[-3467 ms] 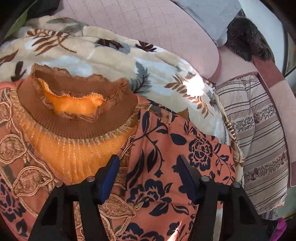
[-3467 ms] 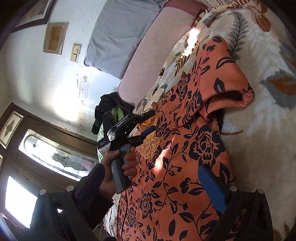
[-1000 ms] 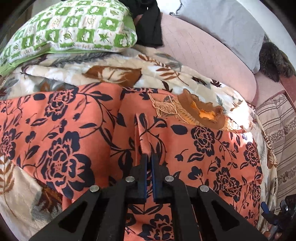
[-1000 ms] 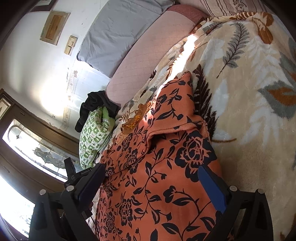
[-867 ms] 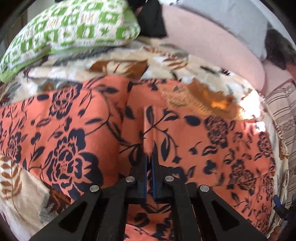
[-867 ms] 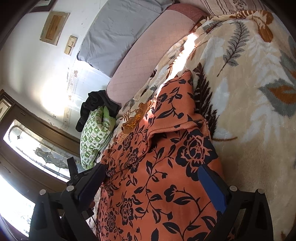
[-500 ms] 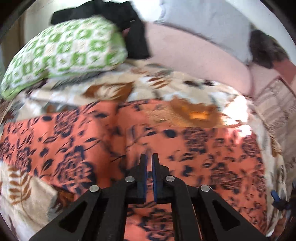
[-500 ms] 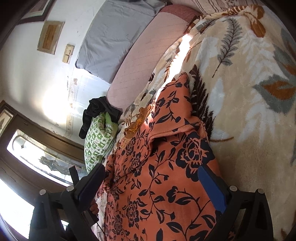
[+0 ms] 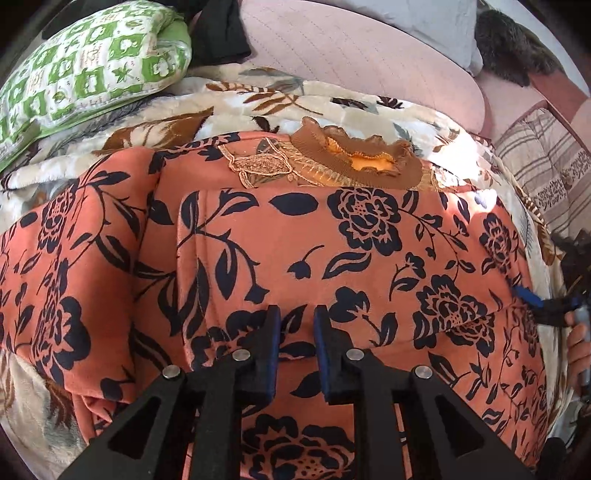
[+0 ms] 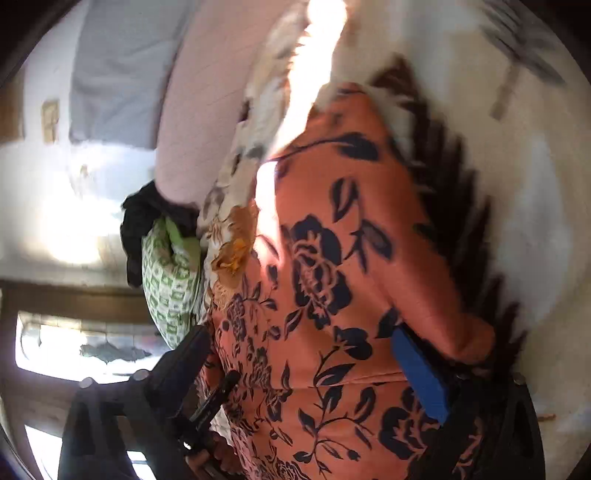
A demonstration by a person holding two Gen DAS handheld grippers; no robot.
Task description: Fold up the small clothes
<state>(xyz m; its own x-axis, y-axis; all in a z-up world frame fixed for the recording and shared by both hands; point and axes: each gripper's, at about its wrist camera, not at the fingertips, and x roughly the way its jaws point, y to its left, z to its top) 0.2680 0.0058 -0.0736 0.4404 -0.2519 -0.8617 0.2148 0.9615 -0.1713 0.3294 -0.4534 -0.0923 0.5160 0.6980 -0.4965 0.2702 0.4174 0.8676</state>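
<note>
An orange top with dark navy flowers and a brown ruffled collar (image 9: 354, 162) lies on a floral blanket (image 9: 258, 96). Its folded sleeve panel (image 9: 332, 258) lies flat across the body. My left gripper (image 9: 297, 325) hovers over the fold's near edge, its jaws a small gap apart and holding nothing. My right gripper (image 10: 306, 365) is open wide over the top's right side (image 10: 332, 266); that view is blurred. The right gripper also shows at the right edge of the left wrist view (image 9: 546, 306).
A green-and-white pillow (image 9: 85, 74) and a black cloth (image 9: 218, 33) lie at the back left. A pink sofa back (image 9: 351, 48), a grey cushion (image 9: 424, 18) and a striped cover (image 9: 543, 173) are behind and to the right.
My left gripper let go of the pinched cloth and its jaws parted a little. The sleeve panel now lies flat. My right gripper moved in closer over the top's right edge.
</note>
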